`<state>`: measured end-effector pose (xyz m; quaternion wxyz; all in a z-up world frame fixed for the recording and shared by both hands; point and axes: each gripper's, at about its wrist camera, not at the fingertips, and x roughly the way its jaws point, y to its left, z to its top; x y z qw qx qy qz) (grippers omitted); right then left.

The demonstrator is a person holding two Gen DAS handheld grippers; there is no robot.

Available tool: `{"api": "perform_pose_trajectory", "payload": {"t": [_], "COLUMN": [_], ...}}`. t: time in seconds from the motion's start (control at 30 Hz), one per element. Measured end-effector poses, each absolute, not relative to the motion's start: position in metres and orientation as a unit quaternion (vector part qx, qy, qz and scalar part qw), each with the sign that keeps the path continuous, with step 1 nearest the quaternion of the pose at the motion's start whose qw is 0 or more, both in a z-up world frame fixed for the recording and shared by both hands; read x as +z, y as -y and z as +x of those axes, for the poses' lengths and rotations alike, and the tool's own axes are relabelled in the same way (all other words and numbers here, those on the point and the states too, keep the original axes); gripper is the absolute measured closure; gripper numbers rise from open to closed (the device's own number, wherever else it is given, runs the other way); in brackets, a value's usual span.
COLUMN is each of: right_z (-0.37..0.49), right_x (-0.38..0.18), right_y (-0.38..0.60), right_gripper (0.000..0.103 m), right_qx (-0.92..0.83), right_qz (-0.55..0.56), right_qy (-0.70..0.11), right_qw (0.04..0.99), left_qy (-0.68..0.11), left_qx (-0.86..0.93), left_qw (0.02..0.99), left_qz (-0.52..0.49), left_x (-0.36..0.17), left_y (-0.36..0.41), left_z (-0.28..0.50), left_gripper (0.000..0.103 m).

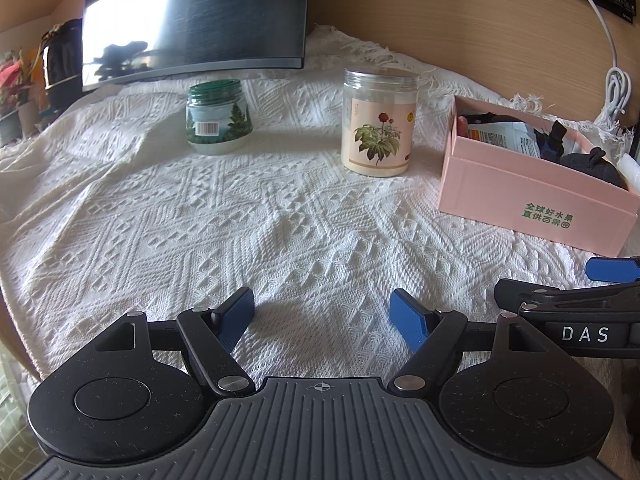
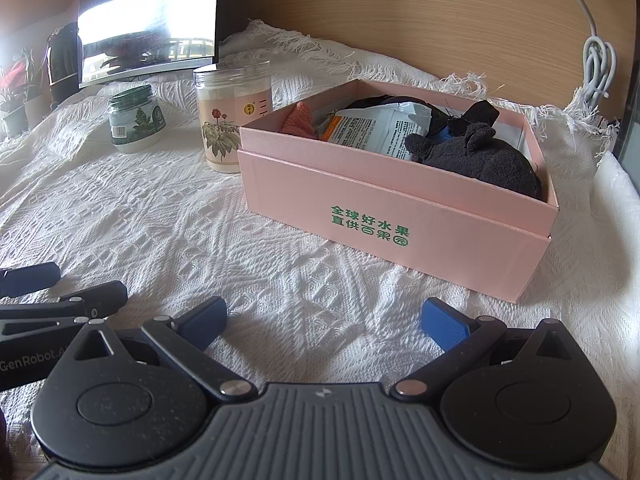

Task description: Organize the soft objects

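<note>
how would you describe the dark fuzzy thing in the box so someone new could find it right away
Start at the pink box with green lettering, standing on the white woven cloth right of the two jars. Look inside at its right end: the dark grey fleece item lies there, beside a white printed packet. It is the only fuzzy, charcoal thing in the box, with small ear-like nubs.

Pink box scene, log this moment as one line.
left gripper: open, empty | right gripper: open, empty | pink box: holds dark plush, packet
</note>
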<state>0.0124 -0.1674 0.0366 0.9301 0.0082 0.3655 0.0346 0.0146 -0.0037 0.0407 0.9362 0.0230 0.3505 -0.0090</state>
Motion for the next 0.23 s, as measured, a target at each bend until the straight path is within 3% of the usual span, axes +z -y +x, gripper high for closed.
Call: {"api": "perform_pose_trajectory", "payload": {"t": [0.23], "right_z": [0.0122], "right_x": [0.0365], "right_y": [0.1674], "right_gripper": [0.0], "right_qx": [0.035], "right_qz": [0.008], "right_qy": [-0.365], "right_qw": [0.93], "left_qy": [-0.351], "left_qx": [-0.009], "left_qw": [0.936], "left_qz": [0.022], "left_x": [0.0405], "left_y": [0.0037], "left_z": [0.0143], "left_gripper": [0.023]}}
